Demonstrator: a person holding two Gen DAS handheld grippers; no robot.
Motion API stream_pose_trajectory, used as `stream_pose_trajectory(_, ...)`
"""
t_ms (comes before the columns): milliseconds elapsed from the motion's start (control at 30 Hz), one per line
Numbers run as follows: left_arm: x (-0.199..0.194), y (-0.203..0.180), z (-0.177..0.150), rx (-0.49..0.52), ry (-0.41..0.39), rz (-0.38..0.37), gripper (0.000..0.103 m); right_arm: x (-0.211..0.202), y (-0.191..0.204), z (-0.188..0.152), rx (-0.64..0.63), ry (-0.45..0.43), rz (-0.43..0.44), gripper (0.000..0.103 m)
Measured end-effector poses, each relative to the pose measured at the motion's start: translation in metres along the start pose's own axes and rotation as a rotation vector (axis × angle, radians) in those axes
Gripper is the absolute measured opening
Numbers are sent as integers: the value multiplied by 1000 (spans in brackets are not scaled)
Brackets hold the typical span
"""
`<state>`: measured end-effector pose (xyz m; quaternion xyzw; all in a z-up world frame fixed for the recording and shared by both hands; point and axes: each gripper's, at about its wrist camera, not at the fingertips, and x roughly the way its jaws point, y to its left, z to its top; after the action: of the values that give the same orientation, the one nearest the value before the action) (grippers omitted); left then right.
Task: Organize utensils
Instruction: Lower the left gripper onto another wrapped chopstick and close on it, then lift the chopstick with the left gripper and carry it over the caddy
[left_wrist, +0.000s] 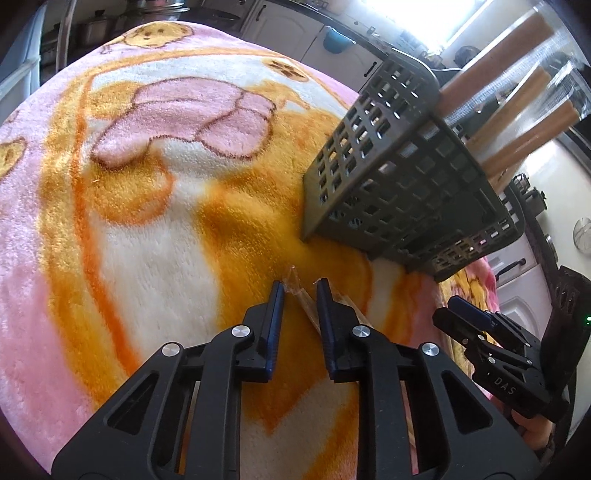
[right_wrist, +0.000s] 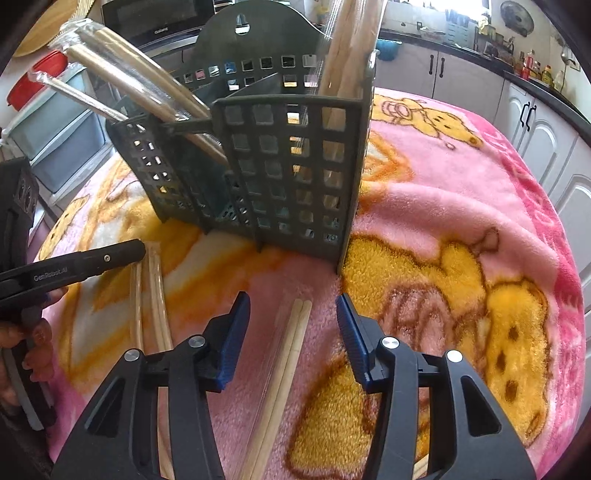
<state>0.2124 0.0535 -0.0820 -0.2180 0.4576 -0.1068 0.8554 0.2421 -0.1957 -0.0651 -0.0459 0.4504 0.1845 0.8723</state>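
Now, left tongs (left_wrist: 300, 286) narrow over wrapped chopsticks (left_wrist: 306, 306), right tongs (right_wrist: 293, 306) wide above chopstick pair (right_wrist: 291, 343).

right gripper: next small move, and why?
Probably lower the right hand-held gripper and close on the wrapped chopsticks. Its jaws stand open on either side of the pair, which lies flat on the blanket just short of the grey utensil holder. The left hand-held gripper is busy at another pair.
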Motion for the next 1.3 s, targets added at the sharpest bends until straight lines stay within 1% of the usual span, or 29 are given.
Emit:
stream_pose_trajectory(167, 1, 1, 4, 11, -13, 16, 14, 7, 2, 4, -7, 22, 1, 47)
stream_pose_trajectory(233, 1, 2, 6, 5, -13, 12, 14, 12, 4, 6, -12, 32, -4, 47)
stream_pose_trajectory(400, 3, 5, 8, -3, -15, 4, 12, 19, 9, 6, -41, 33, -32, 35)
stream_pose_trajectory(533, 4, 9, 10, -10, -18, -4, 9, 17, 11, 7, -47, 28, -18, 16)
stream_pose_trajectory(633, 4, 10, 9, -7, -18, -10, 8, 15, 12, 6, -65, 19, -13, 12)
stream_pose_trajectory(733, 3, 11, 9, -8, -18, -17, 5, 12, 15, 3, -63, 13, 1, 12)
stream_pose_trajectory(867, -8, 10, 7, -1, -38, -17, 5, -1, 21, 2, -61, -22, 41, 11)
stream_pose_trajectory(933, -14, 9, 6, 1, -47, -29, 5, -7, 25, 2, -58, -39, 63, 11)
stream_pose_trajectory(1200, -53, -4, 5, 52, -133, -64, 4, -39, 38, 11, -57, -125, 131, 10)
stream_pose_trajectory(1300, -65, -10, 5, 72, -159, -69, 4, -51, 42, 13, -68, -157, 139, 10)
